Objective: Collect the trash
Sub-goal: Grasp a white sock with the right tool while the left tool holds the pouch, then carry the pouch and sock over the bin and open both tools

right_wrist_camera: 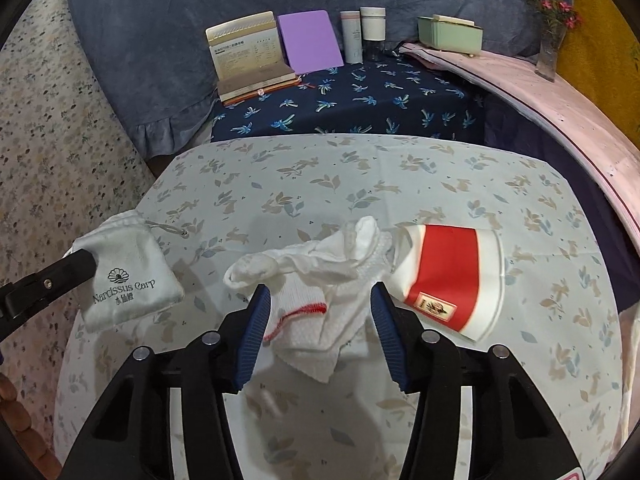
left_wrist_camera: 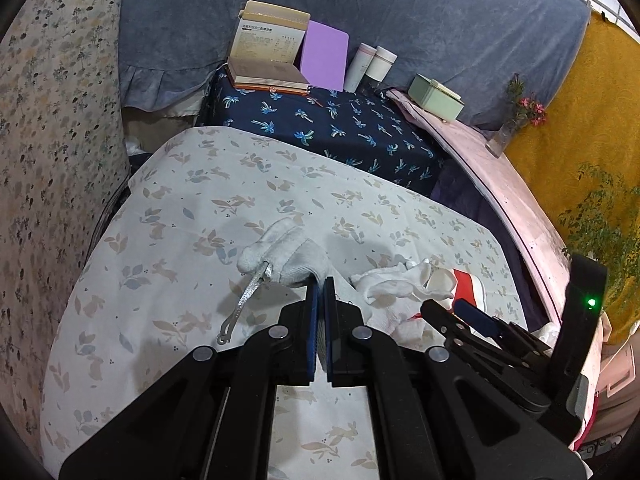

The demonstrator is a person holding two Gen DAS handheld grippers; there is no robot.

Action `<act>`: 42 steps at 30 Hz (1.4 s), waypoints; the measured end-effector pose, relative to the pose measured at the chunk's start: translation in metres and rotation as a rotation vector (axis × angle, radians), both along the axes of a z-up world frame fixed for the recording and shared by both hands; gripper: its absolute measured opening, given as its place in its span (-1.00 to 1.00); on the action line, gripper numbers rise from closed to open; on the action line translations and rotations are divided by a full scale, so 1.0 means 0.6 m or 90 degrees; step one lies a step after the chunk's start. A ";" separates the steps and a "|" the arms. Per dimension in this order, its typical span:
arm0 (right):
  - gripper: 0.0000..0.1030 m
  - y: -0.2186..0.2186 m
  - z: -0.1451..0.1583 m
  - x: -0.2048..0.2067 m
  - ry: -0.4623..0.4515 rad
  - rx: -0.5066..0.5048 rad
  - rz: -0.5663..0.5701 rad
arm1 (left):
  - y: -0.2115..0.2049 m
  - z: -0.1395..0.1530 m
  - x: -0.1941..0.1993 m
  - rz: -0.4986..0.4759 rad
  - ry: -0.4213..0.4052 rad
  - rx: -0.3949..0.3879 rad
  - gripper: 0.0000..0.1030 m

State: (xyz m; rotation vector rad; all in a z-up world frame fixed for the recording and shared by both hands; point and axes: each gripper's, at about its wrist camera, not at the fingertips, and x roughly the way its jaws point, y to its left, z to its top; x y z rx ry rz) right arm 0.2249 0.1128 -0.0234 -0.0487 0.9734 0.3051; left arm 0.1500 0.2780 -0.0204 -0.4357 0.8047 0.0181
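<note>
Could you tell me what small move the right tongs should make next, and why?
Probably close the right tongs: they stand open on either side of the crumpled white tissue and glove beside the tipped red and white paper cup. The left tongs are shut on the small white pouch, so they are occupied.

One readable brand name, on a pouch

The grey drawstring pouch point(right_wrist_camera: 130, 278) near the bedspread's point(right_wrist_camera: 360, 168) left edge reads "Narcissus Carp" under a shell logo; the box's point(right_wrist_camera: 246, 50) print is illegible.
</note>
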 end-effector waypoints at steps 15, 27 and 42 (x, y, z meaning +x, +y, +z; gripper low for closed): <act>-0.94 -0.010 -0.011 0.030 0.018 0.040 0.004 | -0.023 -0.001 0.025 -0.022 0.001 0.009 -0.95; -0.21 -0.004 -0.012 0.043 0.011 0.056 -0.007 | -0.029 -0.005 0.032 -0.025 0.007 0.014 -0.95; -0.87 -0.050 0.085 0.029 -0.052 0.116 -0.009 | -0.060 0.036 0.037 -0.048 -0.022 0.027 -0.95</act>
